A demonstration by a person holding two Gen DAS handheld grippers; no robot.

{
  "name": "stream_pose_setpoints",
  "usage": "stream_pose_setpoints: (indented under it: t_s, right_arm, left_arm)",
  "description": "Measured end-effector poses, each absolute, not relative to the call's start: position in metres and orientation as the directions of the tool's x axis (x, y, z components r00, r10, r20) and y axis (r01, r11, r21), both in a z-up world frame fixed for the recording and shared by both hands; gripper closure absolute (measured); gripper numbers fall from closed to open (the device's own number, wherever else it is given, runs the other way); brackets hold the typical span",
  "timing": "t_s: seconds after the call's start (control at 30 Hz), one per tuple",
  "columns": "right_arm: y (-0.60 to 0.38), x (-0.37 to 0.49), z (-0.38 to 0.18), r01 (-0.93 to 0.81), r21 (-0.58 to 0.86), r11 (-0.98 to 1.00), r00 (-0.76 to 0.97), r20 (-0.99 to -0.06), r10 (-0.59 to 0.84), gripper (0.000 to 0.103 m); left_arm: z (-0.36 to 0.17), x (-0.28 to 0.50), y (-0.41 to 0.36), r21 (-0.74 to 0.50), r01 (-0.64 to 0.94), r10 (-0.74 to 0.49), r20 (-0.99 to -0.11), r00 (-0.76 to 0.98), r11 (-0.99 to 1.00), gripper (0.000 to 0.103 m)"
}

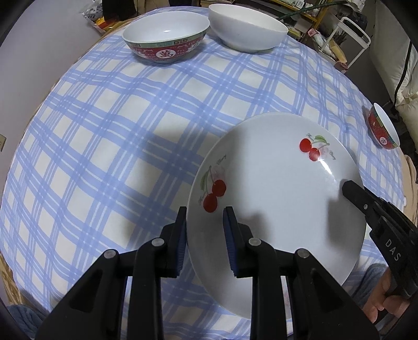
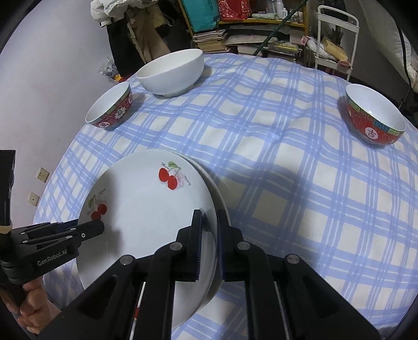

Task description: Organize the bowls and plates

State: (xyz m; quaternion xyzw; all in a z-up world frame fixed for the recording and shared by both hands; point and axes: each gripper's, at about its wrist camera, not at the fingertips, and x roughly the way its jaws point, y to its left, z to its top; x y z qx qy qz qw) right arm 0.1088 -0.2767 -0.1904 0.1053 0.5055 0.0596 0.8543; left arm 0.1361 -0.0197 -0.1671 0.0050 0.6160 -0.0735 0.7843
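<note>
A white plate with cherry prints [image 1: 277, 188] sits near the front of the checked tablecloth [image 1: 117, 130]; in the right wrist view it [image 2: 146, 209] lies on a second white plate whose rim [image 2: 222, 201] shows beneath. My left gripper [image 1: 205, 232] straddles the plate's left rim, jaws apart, and also shows at the left of the right wrist view [image 2: 94, 230]. My right gripper [image 2: 209, 235] is closed on the right rim of the plates; one of its fingers [image 1: 352, 191] shows on the plate in the left wrist view.
A large red patterned bowl [image 1: 166, 39] and a plain white bowl [image 1: 245, 27] stand at the far side. A small red bowl [image 2: 375, 117] stands at the right edge. Shelves and clutter [image 2: 248, 23] lie beyond the table.
</note>
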Motion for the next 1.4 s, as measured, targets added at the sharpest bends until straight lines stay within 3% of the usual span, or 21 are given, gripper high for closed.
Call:
stream_pose_setpoints:
  t_s: [0.47, 0.63, 1.4]
  right_arm:
    - [-0.277, 0.105, -0.186, -0.003, 0.212, 0.977, 0.488, -0.852, 0.187, 0.092]
    - [-0.276, 0.104, -0.187, 0.010, 0.142, 0.990, 0.487, -0.865, 0.119, 0.093]
    - [-0.278, 0.113, -0.193, 0.025, 0.166, 0.986, 0.462, -0.876, 0.136, 0.091]
  left_arm:
    - [-0.168, 0.133, -0.020, -0.057, 0.114, -0.083, -0.969, 0.235, 0.992, 0.077]
    - [-0.168, 0.134, -0.018, -0.062, 0.110, -0.087, -0.969, 0.233, 0.992, 0.076]
    - [-0.161, 0.136, -0.022, -0.003, 0.103, -0.033, -0.958, 0.285, 0.995, 0.074]
